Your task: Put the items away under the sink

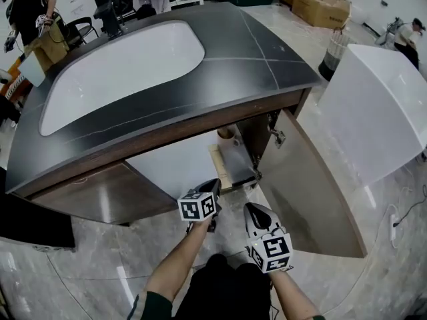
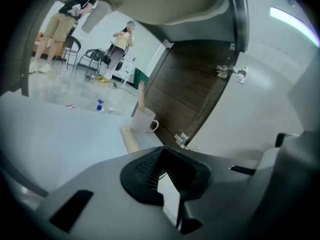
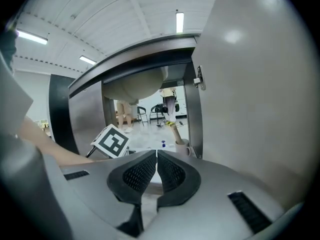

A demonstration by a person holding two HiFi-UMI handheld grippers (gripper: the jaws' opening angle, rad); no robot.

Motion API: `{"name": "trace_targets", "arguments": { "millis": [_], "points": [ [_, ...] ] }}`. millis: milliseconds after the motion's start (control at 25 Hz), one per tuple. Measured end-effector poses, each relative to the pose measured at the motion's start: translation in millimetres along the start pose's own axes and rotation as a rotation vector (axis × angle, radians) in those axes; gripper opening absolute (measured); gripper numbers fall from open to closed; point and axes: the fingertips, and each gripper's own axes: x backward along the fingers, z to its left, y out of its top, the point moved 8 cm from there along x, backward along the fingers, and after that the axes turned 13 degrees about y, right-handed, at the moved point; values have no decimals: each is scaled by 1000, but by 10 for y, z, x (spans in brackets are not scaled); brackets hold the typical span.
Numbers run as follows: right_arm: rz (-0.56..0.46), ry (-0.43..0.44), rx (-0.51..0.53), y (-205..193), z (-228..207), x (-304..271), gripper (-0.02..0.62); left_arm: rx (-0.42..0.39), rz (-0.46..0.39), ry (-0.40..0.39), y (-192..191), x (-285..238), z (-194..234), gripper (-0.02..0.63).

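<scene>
White mug (image 2: 144,120) beside brown cabinet wall (image 2: 182,91); right door (image 1: 313,185) standing wide.

The left gripper (image 1: 212,187) has a dark body and carries a white cube (image 1: 199,207) printed with black square markers. In its own view its shell is smooth grey, with a dark slot moulded into each side and black ribbed pads (image 2: 143,169). The right gripper (image 1: 252,211) has a pale grey shell with black patches, a marker cube (image 1: 271,251) of the same kind and finely dotted black pads (image 3: 137,175); the person wears short dark green sleeves (image 1: 152,307) and dark clothing (image 1: 223,289) below.
</scene>
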Motion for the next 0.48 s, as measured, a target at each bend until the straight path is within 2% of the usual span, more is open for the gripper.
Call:
{"name": "trace_targets", "arguments": {
  "millis": [120, 280, 480],
  "points": [
    [35, 6, -6, 315, 177, 125, 43, -85, 5, -32, 160, 349, -264, 9],
    [54, 42, -26, 896, 553, 266, 43, -196, 15, -27, 505, 1071, -498, 9],
    [89, 46, -43, 1805, 917, 697, 43, -254, 31, -56, 1024, 2022, -967, 9]
  ]
}}
